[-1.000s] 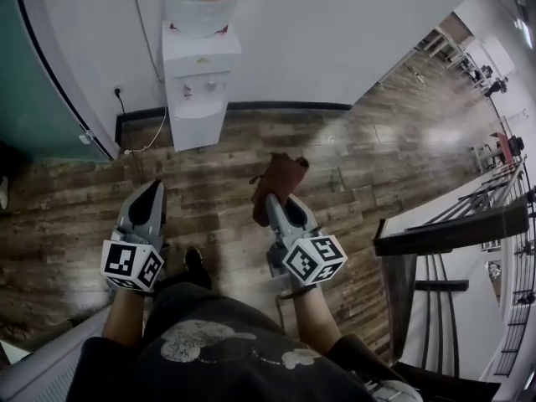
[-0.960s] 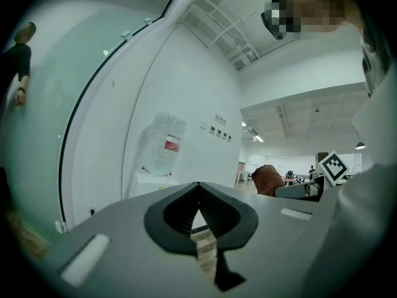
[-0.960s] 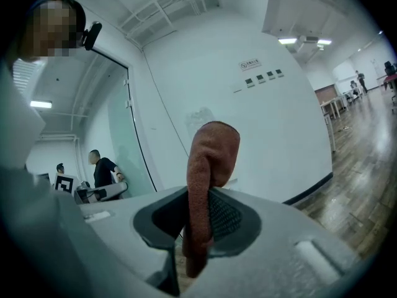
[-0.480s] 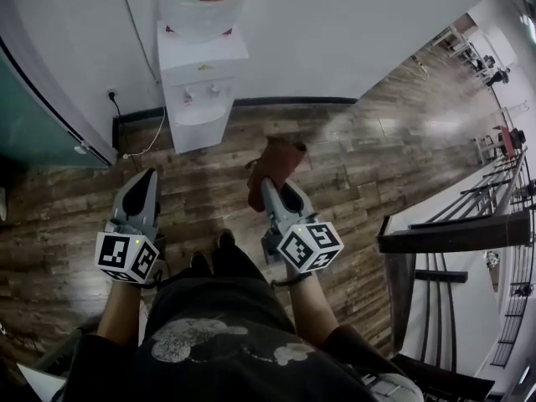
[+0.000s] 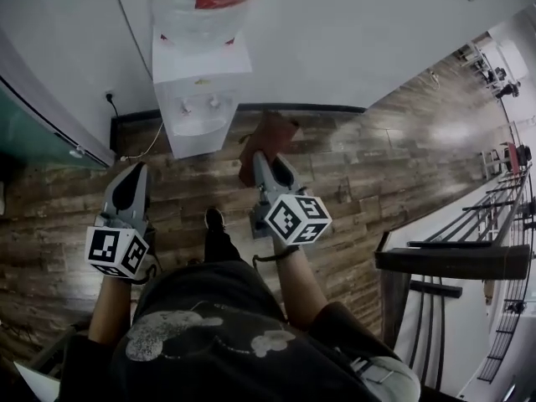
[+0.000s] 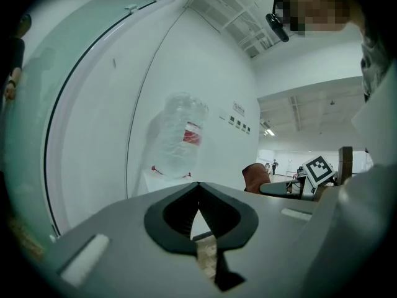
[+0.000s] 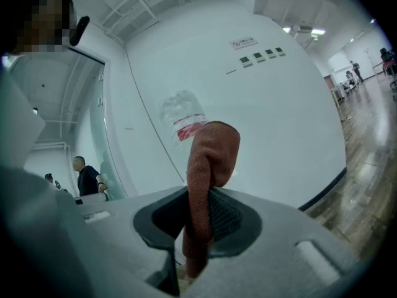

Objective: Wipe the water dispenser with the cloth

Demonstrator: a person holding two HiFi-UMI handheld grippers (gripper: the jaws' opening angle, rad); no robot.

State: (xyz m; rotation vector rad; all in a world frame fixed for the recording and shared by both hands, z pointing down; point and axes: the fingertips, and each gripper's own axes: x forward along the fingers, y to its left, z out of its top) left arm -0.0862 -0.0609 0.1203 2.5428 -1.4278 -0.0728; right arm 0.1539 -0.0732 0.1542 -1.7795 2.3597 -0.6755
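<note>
The white water dispenser [image 5: 197,90] stands against the white wall with a clear bottle [image 5: 203,2] on top; its bottle also shows in the left gripper view [image 6: 180,135] and the right gripper view [image 7: 181,120]. My right gripper [image 5: 261,159] is shut on a reddish-brown cloth [image 5: 265,143], held up just right of the dispenser's lower front. That cloth [image 7: 205,185] stands pinched between the jaws. My left gripper [image 5: 131,176] is shut and empty [image 6: 198,188], lower left of the dispenser.
A power cord [image 5: 142,145] runs from a wall socket [image 5: 107,95] to the dispenser's left. Dark wood floor [image 5: 360,174] spreads right. A glass partition [image 5: 33,124] is at left, a dark railing [image 5: 452,258] at right. A person [image 7: 87,176] stands beyond the glass.
Both grippers and the person have moved closer to the dispenser; the cloth now sits beside the dispenser's lower right. Both grippers stay shut.
</note>
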